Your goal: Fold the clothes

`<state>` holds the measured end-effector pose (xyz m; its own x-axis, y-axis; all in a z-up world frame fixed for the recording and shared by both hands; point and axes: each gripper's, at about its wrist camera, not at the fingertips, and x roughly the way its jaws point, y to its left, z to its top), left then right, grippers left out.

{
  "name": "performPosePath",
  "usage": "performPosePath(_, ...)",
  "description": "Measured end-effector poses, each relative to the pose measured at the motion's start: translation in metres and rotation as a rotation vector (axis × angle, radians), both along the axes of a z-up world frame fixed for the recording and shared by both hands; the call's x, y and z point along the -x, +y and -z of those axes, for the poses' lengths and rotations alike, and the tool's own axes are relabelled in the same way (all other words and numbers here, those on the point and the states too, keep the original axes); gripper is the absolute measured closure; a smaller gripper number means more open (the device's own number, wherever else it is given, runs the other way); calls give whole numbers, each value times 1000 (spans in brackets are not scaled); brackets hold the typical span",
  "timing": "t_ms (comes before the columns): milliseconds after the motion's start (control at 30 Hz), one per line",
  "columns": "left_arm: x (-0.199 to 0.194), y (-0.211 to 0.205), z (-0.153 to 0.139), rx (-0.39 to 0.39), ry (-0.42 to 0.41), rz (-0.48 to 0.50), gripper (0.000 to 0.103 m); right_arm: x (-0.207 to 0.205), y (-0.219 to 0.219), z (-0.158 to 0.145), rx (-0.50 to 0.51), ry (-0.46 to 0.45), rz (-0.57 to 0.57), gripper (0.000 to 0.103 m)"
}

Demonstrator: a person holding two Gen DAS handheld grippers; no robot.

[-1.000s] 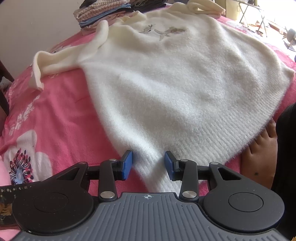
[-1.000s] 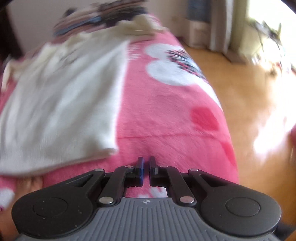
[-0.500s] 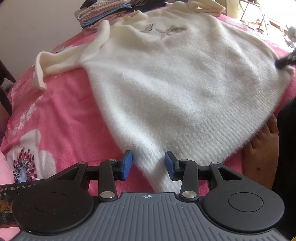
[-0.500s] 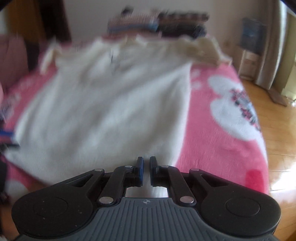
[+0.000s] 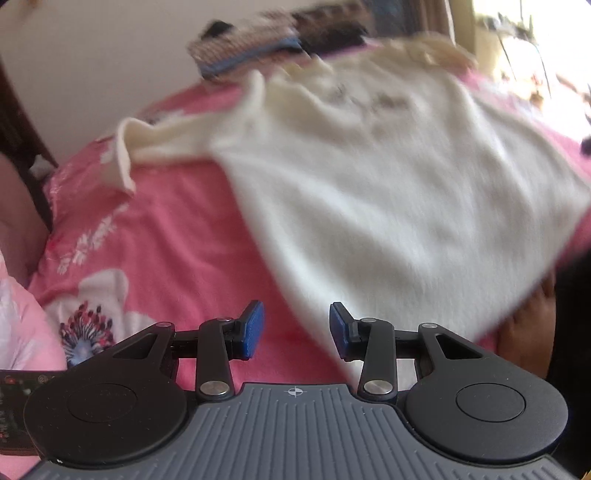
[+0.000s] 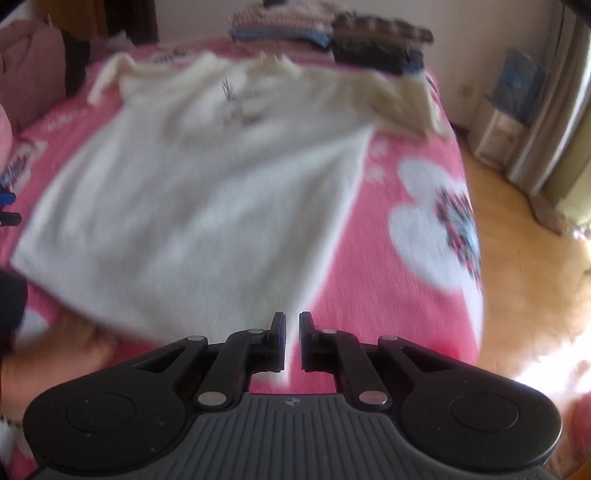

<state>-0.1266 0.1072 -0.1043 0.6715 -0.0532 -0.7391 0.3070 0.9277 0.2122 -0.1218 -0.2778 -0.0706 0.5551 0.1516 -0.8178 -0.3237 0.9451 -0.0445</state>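
Now my left tool point(image 5: 295, 328) stands partly open, the sweater's point(image 5: 388, 184) hem corner just ahead of its pads, unpinched. My right tool point(image 6: 291, 339) is nearly closed, a narrow slit left; sweater edge lies ahead, grip unclear.

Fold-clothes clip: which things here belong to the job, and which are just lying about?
Job:
cream sweater
left gripper, open
right gripper, shut, near the hem

Lying about:
pink bedspread
stacked clothes at the far end
small cabinet
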Motion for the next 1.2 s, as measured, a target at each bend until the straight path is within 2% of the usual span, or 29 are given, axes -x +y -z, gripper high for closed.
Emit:
performPosePath(100,-9,-9,7,45,17,12,64,-19,21,5,-10,-32,-50,95)
performPosePath(233,-20,-24,23,89,69,48,64,-36,38,35,-32,5,-68,95)
performPosePath(267,-20,-25,32,62,98,49,64,-34,36,43,-24,13,-60,95)
performPosePath(333,-9,-19,42,36,96,57,64,-23,30,54,-32,10,-41,95)
performPosePath(500,0,7,25,83,139,-21,64,10,5,45,-53,96,11,95)
performPosePath(533,1,12,20,94,134,-39,65,12,2,40,-56,109,13,95)
performPosePath(600,1,15,3,105,69,-45,65,9,5,25,-60,73,-8,95)
performPosePath(700,-12,10,-13,162,-7,-22,64,-5,17,6,-64,1,-45,95)
performPosePath(800,-41,-17,-3,186,-16,15,64,-32,37,7,-73,-41,-74,95)
performPosePath(900,-71,-41,28,165,36,-9,64,-55,55,29,-57,-52,-90,95)
performPosePath(967,-70,-41,43,130,51,-17,64,-45,49,43,-32,-50,-87,95)
performPosePath(1033,-55,-31,41,117,28,2,64,-35,42,57,-7,-48,-84,95)
performPosePath(1133,-36,-6,35,88,50,-15,64,-2,12,52,-31,20,-38,95)
performPosePath(1200,-28,0,27,60,54,-34,64,4,-3,45,-61,59,-19,95)
